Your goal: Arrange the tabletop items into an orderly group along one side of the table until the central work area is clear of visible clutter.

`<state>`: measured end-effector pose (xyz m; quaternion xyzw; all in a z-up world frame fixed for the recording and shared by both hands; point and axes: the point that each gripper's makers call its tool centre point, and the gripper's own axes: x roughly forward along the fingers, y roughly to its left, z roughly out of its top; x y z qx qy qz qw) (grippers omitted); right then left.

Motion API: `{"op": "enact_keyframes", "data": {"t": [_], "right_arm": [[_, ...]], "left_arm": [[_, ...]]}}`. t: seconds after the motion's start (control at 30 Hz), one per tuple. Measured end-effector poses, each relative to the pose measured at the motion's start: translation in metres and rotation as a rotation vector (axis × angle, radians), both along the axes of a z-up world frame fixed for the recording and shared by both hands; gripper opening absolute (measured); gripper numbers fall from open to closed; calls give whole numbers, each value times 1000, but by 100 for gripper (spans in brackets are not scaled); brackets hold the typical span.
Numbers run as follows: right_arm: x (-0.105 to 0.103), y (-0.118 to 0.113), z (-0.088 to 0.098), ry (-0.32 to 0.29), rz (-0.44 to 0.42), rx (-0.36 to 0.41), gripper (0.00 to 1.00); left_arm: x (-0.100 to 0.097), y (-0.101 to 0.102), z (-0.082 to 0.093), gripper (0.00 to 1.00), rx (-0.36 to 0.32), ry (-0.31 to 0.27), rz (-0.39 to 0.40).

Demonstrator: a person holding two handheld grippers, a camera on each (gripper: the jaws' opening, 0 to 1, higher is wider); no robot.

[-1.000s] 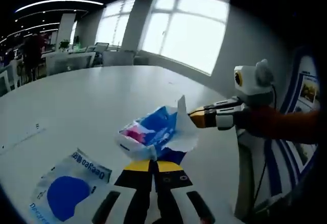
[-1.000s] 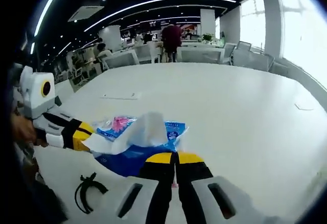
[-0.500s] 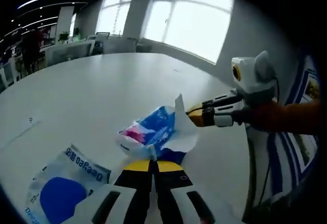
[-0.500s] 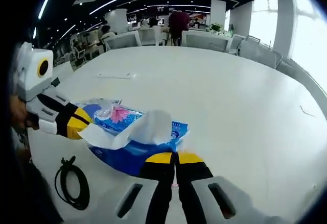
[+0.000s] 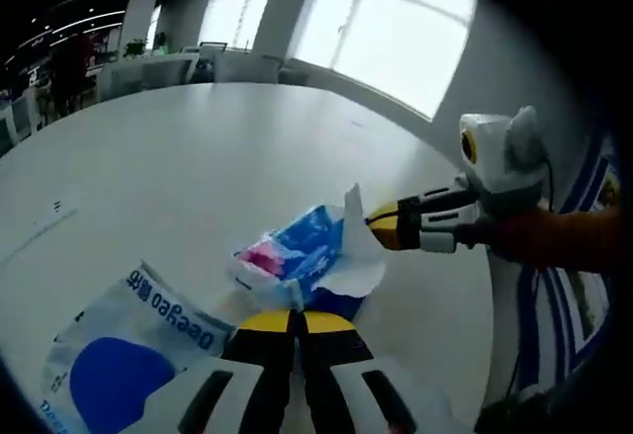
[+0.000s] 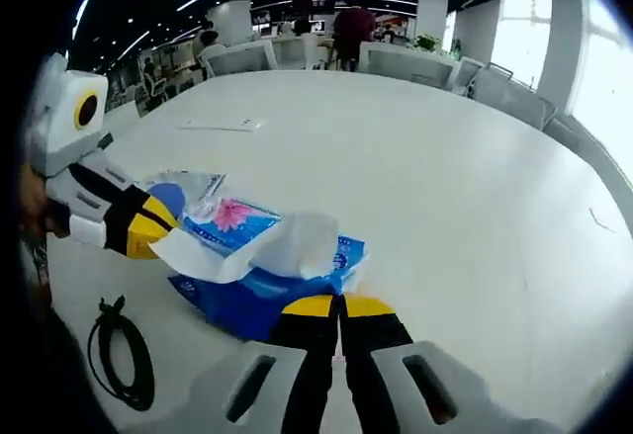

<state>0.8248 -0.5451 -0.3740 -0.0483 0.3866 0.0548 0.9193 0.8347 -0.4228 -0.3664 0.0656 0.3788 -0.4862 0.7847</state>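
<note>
A blue tissue pack (image 5: 297, 248) (image 6: 259, 294) with a pink flower print lies on the white table (image 5: 198, 167) (image 6: 425, 177). A white tissue (image 5: 358, 256) (image 6: 267, 248) sticks out of its top and spreads between the two grippers. My left gripper (image 5: 294, 317) (image 6: 150, 238) has its jaws together at one end, seemingly pinching the tissue's corner. At the opposite edge of the pack my right gripper (image 6: 341, 305) (image 5: 380, 225) is shut. Which layer each one pinches is partly hidden by the tissue.
A clear plastic bag (image 5: 124, 355) (image 6: 186, 193) with a blue disc and lettering lies beside the pack. A coiled black cable (image 6: 119, 350) rests near the table edge. A flat sheet (image 6: 223, 126) lies farther out. Chairs and a standing person (image 6: 351, 34) are beyond the table.
Both views have shifted a little with the hands. The tissue now lies flatter and more stretched between the grippers. Both jaws stay shut, and the pack has stayed put.
</note>
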Motion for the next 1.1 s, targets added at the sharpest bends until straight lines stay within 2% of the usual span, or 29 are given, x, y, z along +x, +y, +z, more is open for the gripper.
{"op": "enact_keyframes", "data": {"t": [0.17, 0.37, 0.67, 0.83, 0.9, 1.0, 1.1], "right_arm": [[-1, 0, -3, 4, -29, 20, 0], [1, 3, -11, 15, -19, 2, 0], [1, 5, -9, 8, -23, 4, 1], [-1, 7, -8, 10, -15, -4, 5], [-2, 7, -9, 7, -15, 1, 6], [-4, 7, -7, 1, -15, -10, 7], [-6, 8, -4, -10, -25, -2, 10]], "left_arm": [[4, 2, -6, 0, 26, 0, 27], [0, 5, -15, 2, 48, 34, 41], [-1, 8, -11, 7, 40, 32, 51], [-6, 4, -8, 19, 9, 56, 33], [-6, 6, -7, 20, 37, 20, 19], [-10, 6, -7, 20, 26, 34, 10], [-12, 10, -3, 21, 23, 20, 10]]}}
